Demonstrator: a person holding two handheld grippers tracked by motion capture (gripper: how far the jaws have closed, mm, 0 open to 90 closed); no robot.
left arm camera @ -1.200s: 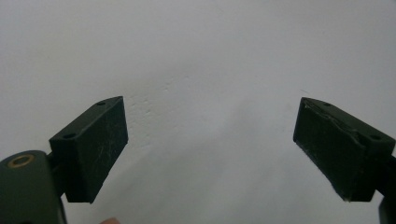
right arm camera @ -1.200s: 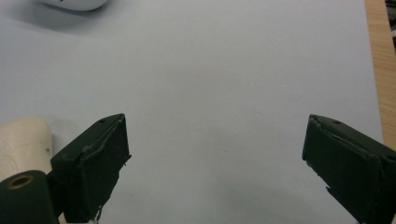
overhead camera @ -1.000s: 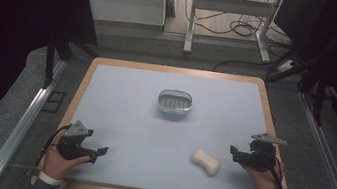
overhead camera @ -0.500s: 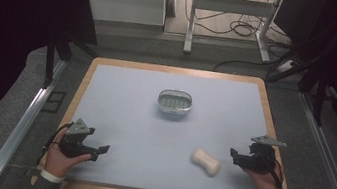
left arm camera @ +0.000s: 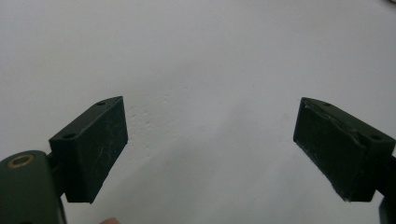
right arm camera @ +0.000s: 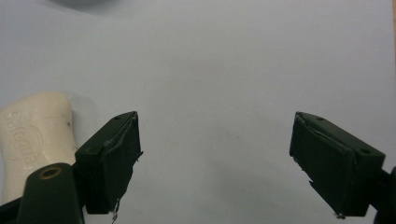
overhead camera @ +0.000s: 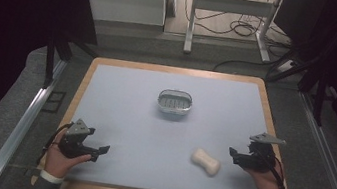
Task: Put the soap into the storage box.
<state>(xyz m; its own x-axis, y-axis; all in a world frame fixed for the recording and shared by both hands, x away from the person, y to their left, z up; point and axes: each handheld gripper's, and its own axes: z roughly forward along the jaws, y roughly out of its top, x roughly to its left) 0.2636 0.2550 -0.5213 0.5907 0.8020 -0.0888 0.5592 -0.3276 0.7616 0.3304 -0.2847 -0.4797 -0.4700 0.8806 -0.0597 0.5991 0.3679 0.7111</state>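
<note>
Presently both the left tool and right tool stood open and empty; the right should straddle the soap bar squarely across its narrow waist.

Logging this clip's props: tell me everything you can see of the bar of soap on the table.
The bar of soap is cream-white and waisted, narrower in the middle with rounded ends, and looks matte and solid. Embossed lettering shows on its top in the right gripper view, too blurred to read. It lies flat and angled on the pale blue table, near the front right, untouched, just left of the open right gripper.
</note>
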